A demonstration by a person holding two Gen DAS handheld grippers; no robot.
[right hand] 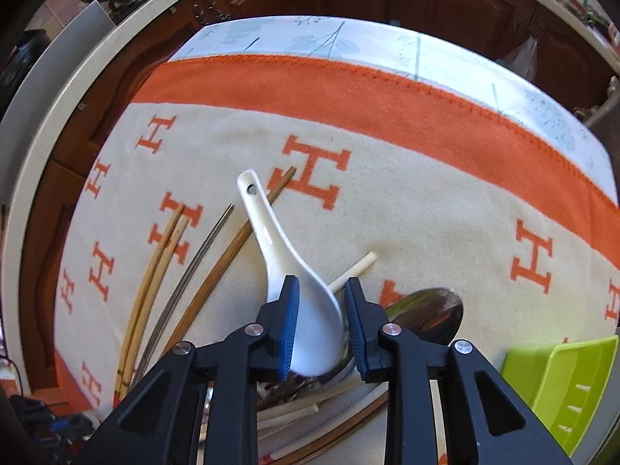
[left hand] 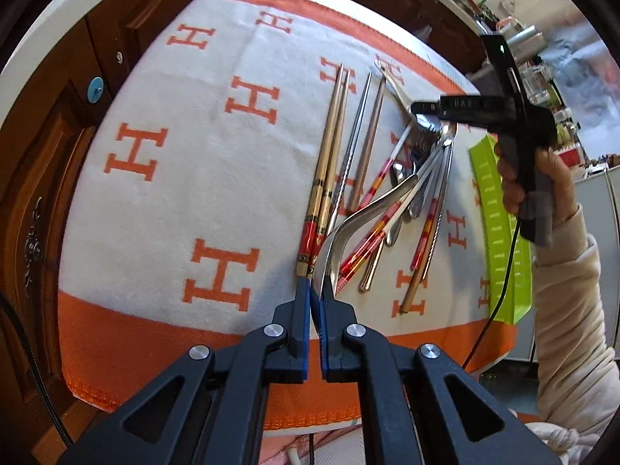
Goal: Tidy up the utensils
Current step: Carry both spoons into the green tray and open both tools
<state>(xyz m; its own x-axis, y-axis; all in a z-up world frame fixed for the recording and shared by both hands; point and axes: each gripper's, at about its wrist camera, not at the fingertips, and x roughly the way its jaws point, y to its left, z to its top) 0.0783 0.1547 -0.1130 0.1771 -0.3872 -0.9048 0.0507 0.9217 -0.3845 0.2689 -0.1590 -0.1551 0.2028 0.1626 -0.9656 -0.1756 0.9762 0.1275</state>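
Observation:
A pile of utensils [left hand: 403, 178] lies on the orange-and-white blanket [left hand: 174, 201]: bamboo chopsticks [left hand: 329, 147], metal and brown chopsticks, patterned chopsticks, several steel spoons. My left gripper [left hand: 316, 290] is shut on the handle of a large steel spoon [left hand: 372, 203]. My right gripper [right hand: 319, 298] is open, its fingers on either side of the bowl of a white ceramic spoon [right hand: 283, 267] that lies on the pile. It also shows in the left wrist view [left hand: 422, 110] above the far end of the pile.
A lime-green slotted tray [left hand: 500, 224] lies at the blanket's right edge; it also shows in the right wrist view [right hand: 558, 387]. Dark wooden cabinets [left hand: 50, 178] and a white counter edge surround the table. A steel spoon bowl [right hand: 430, 312] lies right of my right fingers.

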